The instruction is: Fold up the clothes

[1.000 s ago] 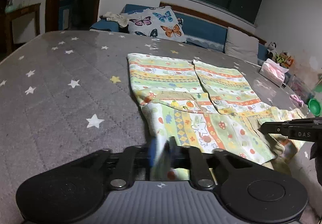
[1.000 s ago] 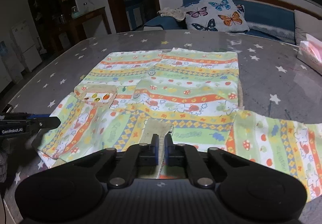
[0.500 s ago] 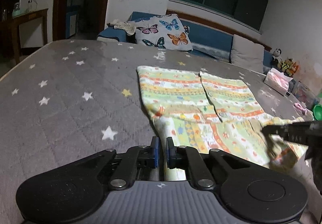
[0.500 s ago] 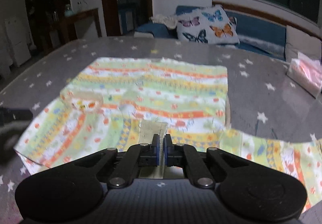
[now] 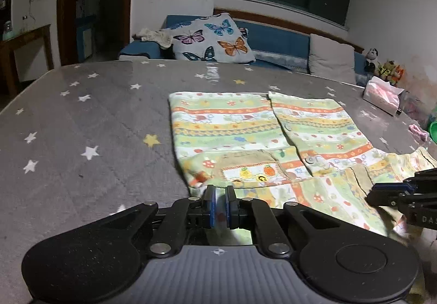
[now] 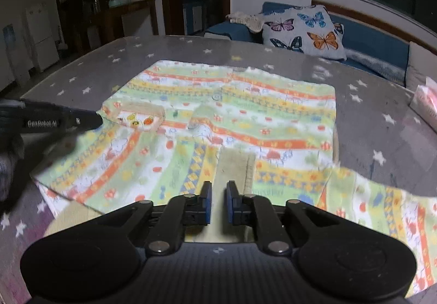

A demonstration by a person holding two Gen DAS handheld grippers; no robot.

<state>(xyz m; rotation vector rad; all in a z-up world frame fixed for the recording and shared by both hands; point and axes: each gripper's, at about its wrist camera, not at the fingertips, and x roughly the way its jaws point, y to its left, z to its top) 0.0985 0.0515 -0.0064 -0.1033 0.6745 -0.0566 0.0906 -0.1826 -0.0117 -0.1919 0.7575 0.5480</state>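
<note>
A child's shirt with green, orange and yellow stripes (image 5: 245, 134) lies spread on the grey star-patterned table (image 5: 82, 118); it also shows in the right wrist view (image 6: 245, 118). Its near sleeve is folded over the body. My left gripper (image 5: 219, 204) sits at the shirt's near left edge, jaws nearly together with cloth between them. My right gripper (image 6: 218, 201) is over the near middle of the shirt by a beige strip, jaws slightly apart with a visible gap. The right gripper shows in the left wrist view (image 5: 393, 192), and the left gripper in the right wrist view (image 6: 82, 119).
A pink tissue box (image 5: 382, 97) stands at the table's right edge. A green bowl (image 5: 433, 129) is beyond it. A blue sofa with a butterfly pillow (image 5: 213, 40) lies behind the table. A wooden side table (image 5: 24, 39) stands far left.
Both grippers moved forward over the shirt, carrying the near sleeve onto the body. The right gripper's jaws have parted slightly from shut.
</note>
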